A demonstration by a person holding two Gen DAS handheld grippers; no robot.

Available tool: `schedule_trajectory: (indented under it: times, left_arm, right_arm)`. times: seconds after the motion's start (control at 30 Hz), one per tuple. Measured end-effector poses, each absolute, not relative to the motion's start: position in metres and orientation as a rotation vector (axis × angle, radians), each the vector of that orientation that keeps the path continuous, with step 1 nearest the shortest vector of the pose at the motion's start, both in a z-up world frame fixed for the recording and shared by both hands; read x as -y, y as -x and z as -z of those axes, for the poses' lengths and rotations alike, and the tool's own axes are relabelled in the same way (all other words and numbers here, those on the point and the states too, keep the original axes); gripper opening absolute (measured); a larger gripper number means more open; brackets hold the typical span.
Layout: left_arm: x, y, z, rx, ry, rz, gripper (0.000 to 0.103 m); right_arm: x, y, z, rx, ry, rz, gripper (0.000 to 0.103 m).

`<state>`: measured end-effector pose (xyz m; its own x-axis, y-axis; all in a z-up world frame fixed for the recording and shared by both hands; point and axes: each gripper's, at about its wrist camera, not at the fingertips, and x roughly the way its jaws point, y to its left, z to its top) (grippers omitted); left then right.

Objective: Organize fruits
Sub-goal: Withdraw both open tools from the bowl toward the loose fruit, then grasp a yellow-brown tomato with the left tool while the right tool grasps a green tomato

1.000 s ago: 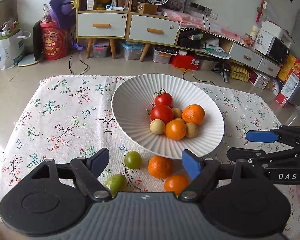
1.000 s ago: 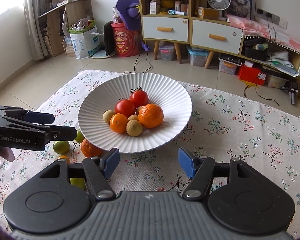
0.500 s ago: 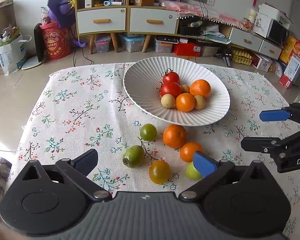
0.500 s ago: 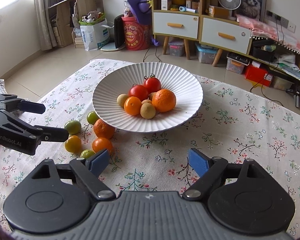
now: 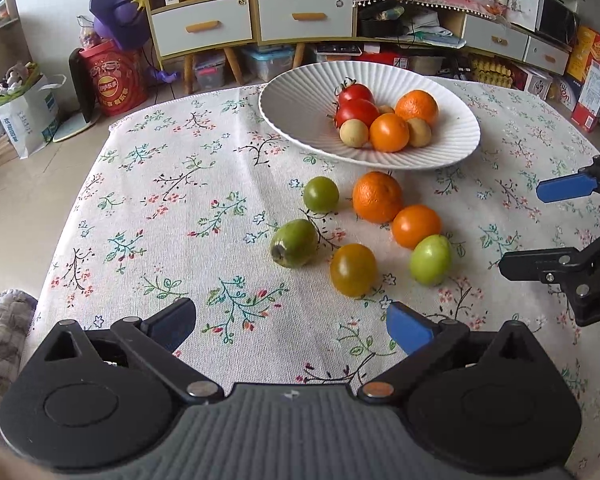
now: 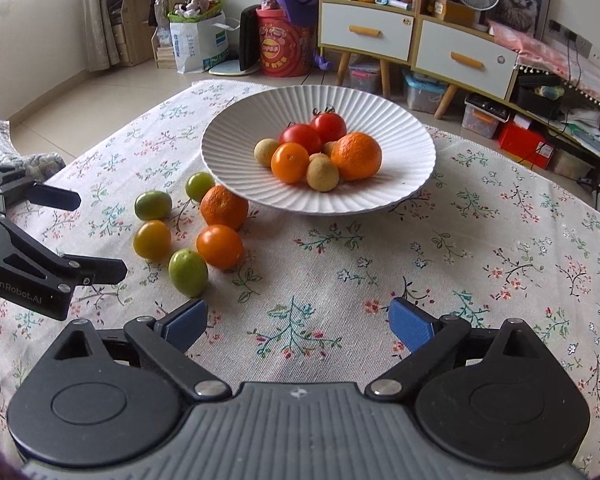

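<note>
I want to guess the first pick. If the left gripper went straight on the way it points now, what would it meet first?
Probably the yellow tomato, nearest along the open left gripper's line; depth is unclear.

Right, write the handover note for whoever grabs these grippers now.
Left gripper: jaws just opened wide, nothing between them.
Right gripper: the same, jaws just opened, holding nothing.
Both hang over the floral cloth, near side of the fruit.
Done: white plate holds two tomatoes, two oranges and small tan fruits.
Left: six loose fruits beside the plate, such as the big orange and yellow tomato.
</note>
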<state>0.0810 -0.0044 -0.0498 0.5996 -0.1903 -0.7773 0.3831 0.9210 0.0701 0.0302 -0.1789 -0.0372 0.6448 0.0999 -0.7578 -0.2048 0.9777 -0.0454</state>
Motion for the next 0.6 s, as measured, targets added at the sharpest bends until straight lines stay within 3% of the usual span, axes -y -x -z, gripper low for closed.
schedule_trajectory:
  times: [0.5, 0.6]
  left_arm:
    - [0.014, -0.076, 0.066, -0.798, -0.268, 0.413, 0.097]
    - [0.017, -0.076, 0.066, -0.801, -0.245, 0.441, 0.090]
  right_arm:
    - [0.160, -0.025, 0.054, -0.871, 0.196, -0.206, 0.101]
    - [0.160, -0.026, 0.054, -0.867, 0.198, -0.205, 0.101]
